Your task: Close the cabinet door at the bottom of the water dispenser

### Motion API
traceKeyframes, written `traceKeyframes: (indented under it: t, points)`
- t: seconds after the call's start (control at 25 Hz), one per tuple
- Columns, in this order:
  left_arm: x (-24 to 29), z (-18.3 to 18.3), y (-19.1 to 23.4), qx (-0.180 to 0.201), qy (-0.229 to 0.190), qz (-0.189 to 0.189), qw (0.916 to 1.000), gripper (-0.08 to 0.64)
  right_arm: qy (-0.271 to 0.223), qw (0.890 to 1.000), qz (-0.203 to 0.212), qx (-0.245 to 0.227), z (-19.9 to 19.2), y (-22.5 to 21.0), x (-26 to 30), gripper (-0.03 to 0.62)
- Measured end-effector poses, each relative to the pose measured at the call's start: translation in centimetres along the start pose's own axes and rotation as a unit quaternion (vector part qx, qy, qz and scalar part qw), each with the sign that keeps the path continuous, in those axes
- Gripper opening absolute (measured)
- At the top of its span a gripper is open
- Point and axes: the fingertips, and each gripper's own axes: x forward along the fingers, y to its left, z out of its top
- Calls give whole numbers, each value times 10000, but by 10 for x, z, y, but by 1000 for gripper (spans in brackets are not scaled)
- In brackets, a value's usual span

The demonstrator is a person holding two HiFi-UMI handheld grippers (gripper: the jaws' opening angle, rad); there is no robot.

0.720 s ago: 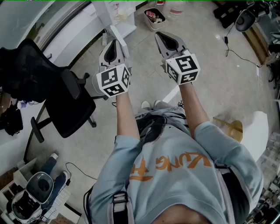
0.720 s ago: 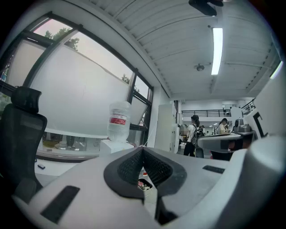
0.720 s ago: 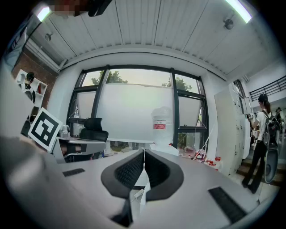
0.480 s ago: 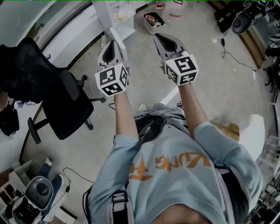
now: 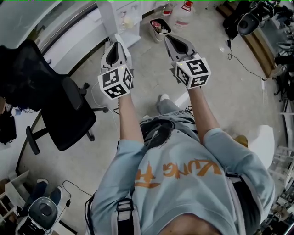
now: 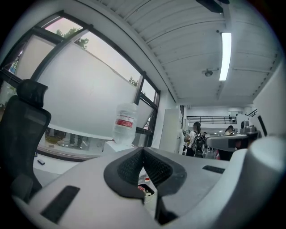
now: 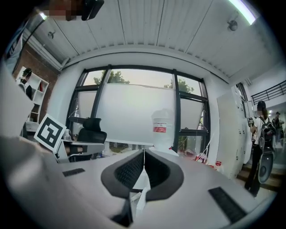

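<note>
Seen from the head view, both arms stretch forward over a pale grey floor (image 5: 216, 92). The left gripper (image 5: 114, 46) sits left of centre in the upper part of the frame, and the right gripper (image 5: 169, 37) is just right of centre. Each is carried nearly level. In the left gripper view the left gripper (image 6: 143, 151) has its dark pads pressed together with nothing between them. The right gripper view shows the same for the right gripper (image 7: 144, 153): clenched and empty.

The white water dispenser (image 5: 110, 16) stands at the top of the head view, left of centre. Its lower compartment (image 5: 128, 19) faces the camera and is open. A white panel, apparently the cabinet door (image 5: 124, 40), juts from it toward the left gripper's tips. Whether the tips touch the panel cannot be told.

Both gripper views show a clear water bottle (image 6: 124, 123) with a red label on top of the dispenser.

A small waste bin (image 5: 159, 25) full of rubbish stands on the floor to the right of the dispenser, just beyond the right gripper. Two more bottles (image 5: 183, 13) sit at the top edge behind it.

A black office chair (image 5: 59, 105) fills the left side of the head view. A thin cable (image 5: 243, 59) trails across the floor at the upper right.
</note>
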Motion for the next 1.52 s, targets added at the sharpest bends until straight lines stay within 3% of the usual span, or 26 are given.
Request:
traceKeyframes:
  t: [0.2,0.48,0.76,1.16,1.52]
  points:
    - [18,9,11,82,-205,67,9997,21,-144,9998,-112,34,6,-22,15,29]
    - [68,19,29,263,-179,193,9993,21,-232,9994,-84,248,9,-59,67,29]
    - [174,6,78,242,200,466,9984,21,72,9981,135,589,-14,-110,186,29]
    - [301,-56,61,384,1031,625,9920,21,348,9918,70,1229,-71,-232,279,29]
    - [398,-79,55,312,1269,832,9879,21,554,9872,454,1428,-101,-297,361,29]
